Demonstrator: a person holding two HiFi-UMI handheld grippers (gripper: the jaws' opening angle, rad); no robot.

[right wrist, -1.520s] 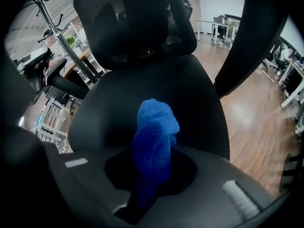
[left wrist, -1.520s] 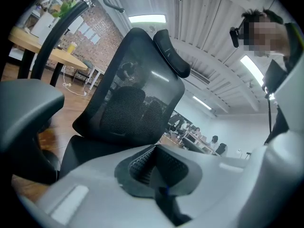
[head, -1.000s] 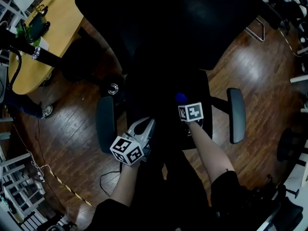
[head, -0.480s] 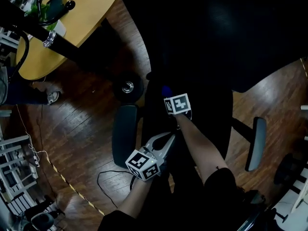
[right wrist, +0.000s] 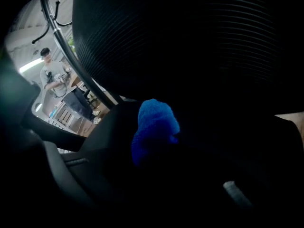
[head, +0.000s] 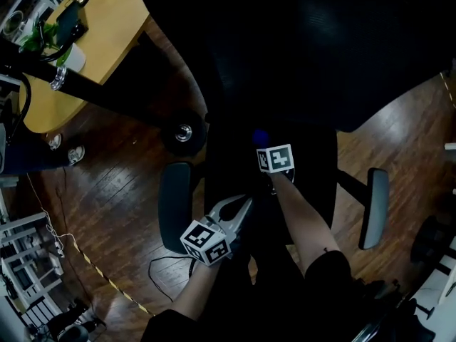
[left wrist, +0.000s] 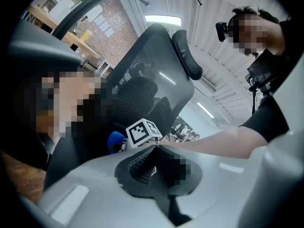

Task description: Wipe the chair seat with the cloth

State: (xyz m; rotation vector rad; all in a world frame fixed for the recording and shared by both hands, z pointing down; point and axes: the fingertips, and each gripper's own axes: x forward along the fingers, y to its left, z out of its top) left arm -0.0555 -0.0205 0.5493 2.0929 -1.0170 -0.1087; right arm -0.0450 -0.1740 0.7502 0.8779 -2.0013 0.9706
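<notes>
Head view: right gripper [head: 264,147] is out over the black chair seat [head: 317,169] w/ the blue cloth [head: 260,137] at its tip, near the backrest [head: 299,48]. It's too dark there to read the jaws. Right gripper view settles it: jaws clamped on the bunched cloth [right wrist: 154,122]; contact w/ the seat isn't clear. Left gripper [head: 241,206] sits nearer the seat's front, by the left armrest [head: 174,205]. Left gripper view shows its jaws together, nothing btwn them, and ahead the cloth [left wrist: 115,140] & marker cube [left wrist: 142,131].

A tan table [head: 107,27] stands over plank flooring [head: 114,198].
</notes>
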